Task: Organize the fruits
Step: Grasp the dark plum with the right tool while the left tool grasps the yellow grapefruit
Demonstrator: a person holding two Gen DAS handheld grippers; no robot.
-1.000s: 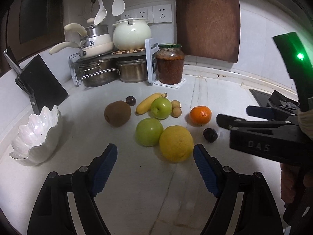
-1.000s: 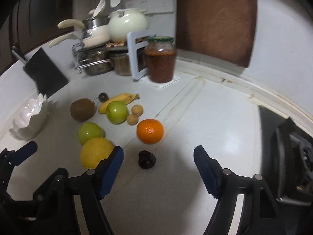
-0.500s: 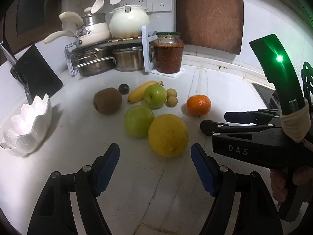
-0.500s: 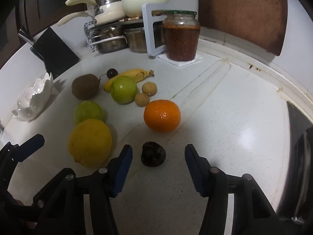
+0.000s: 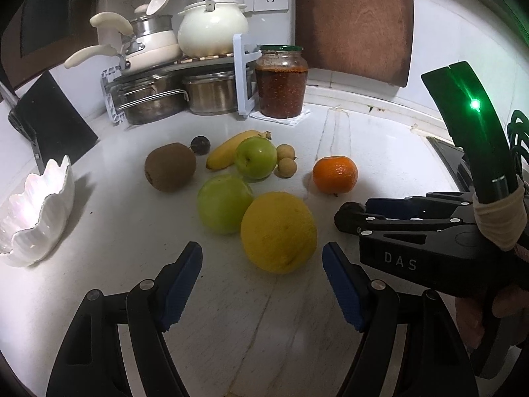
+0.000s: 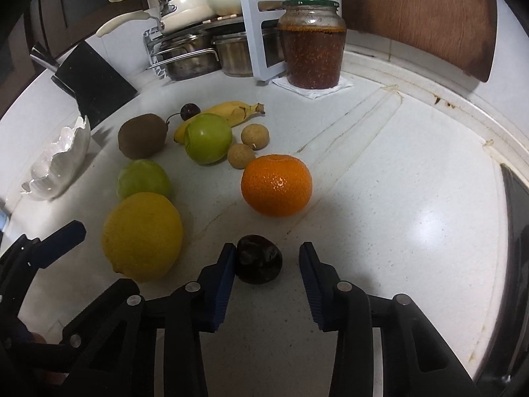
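Observation:
Fruit lies loose on the white counter (image 6: 396, 182). A small dark fruit (image 6: 259, 259) sits between the blue pads of my right gripper (image 6: 267, 249). Its jaws are closing: the left pad is against the fruit and the right pad stands a gap away. An orange (image 6: 276, 185) lies just beyond. My left gripper (image 5: 263, 251) is open, with a large yellow lemon (image 5: 277, 231) just ahead of its fingertips. Behind the lemon are two green apples (image 5: 224, 203), a kiwi (image 5: 170, 167), a banana (image 5: 228, 152), two longans (image 5: 286, 167) and a dark cherry (image 5: 200, 145).
A white shell-shaped bowl (image 5: 36, 211) stands at the left edge. At the back are a rack of pots (image 5: 158, 96), a glass jar of red paste (image 5: 281, 82) and a wooden board (image 5: 353, 23). A dark stove edge (image 6: 515, 218) lies on the right.
My right gripper came down over the small dark fruit and its jaws narrowed around it. My left gripper drew slightly closer to the lemon, its jaws still wide.

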